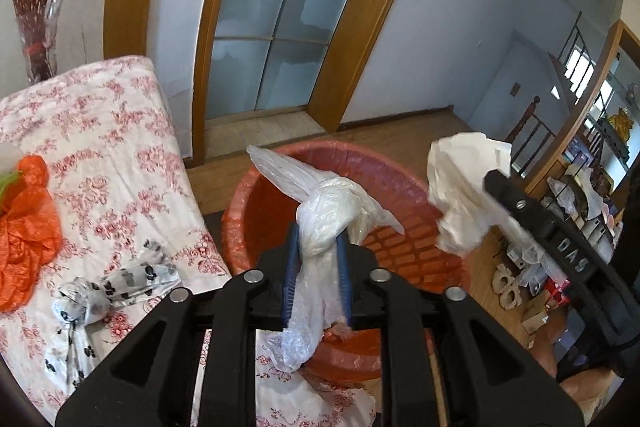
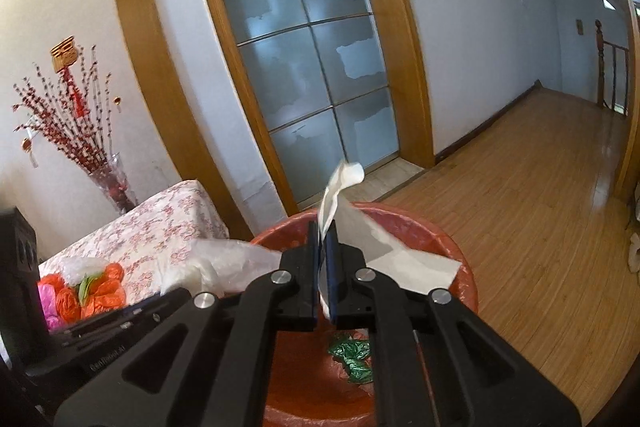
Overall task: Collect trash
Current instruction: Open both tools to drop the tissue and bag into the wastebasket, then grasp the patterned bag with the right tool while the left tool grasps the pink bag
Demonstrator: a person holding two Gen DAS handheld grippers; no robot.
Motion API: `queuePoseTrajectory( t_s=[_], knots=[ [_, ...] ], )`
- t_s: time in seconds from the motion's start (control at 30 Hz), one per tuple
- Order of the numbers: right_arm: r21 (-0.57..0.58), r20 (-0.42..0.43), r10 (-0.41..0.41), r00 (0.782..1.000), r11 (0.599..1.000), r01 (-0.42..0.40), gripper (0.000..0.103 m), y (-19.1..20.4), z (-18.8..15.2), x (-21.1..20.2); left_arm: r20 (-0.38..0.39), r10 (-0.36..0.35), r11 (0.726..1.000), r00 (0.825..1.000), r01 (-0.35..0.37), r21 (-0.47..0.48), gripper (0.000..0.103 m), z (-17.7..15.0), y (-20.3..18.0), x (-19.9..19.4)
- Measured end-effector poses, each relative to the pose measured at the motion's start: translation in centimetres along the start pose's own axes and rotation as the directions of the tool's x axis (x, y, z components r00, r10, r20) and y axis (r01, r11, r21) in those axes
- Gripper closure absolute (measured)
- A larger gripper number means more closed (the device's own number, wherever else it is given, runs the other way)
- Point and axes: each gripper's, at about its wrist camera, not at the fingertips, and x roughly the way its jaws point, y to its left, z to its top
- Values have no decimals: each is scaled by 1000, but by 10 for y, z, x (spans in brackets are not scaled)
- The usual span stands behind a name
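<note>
My left gripper [image 1: 318, 237] hangs over a red basket [image 1: 416, 187] with its blue pads closed on a knotted clear plastic bag [image 1: 326, 211]. The bag's tail droops below the jaws. My right gripper [image 2: 324, 233] is shut on a white sheet of paper [image 2: 372, 247] above the same basket [image 2: 460, 255]. In the left wrist view that paper [image 1: 460, 195] shows as a crumpled wad to the right of the bag. A green wrapper [image 2: 352, 355] lies inside the basket.
A table with a floral cloth [image 1: 104, 147] stands left of the basket. It carries an orange bag [image 1: 24, 227] and a knotted black-and-white bag [image 1: 100, 287]. A vase of red branches [image 2: 112, 183] stands behind the table. Wooden floor [image 2: 520, 207] stretches to the right.
</note>
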Motion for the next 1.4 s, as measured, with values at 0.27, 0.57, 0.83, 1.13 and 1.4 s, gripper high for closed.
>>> queuePoseTrajectory(
  t_s=[0.27,0.57,0.83,1.13,1.4],
  knots=[
    [29,-22,-39,999,999,40,82,-13,-10,3,-45,13,1000,999,-13,-7,57,-9,5,10],
    [-6,-60,-26,998,1000,26,60,-7,-14,6,-13,72,997,997,-72,-2,50,-10,14,-9],
    [-97,-120,-56,991,994,45,59,10,-22,12,-2,98,994,995,-98,-45,49,-9,34,-23],
    [-99,-105,-35,994,995,25,58,26,-19,3,39,136,989,990,-134,-58,49,-10,53,-51],
    [-141,-116,37,993,989,-53,58,71,-26,-7,109,274,960,956,-264,-97,41,-24,95,-106]
  ],
)
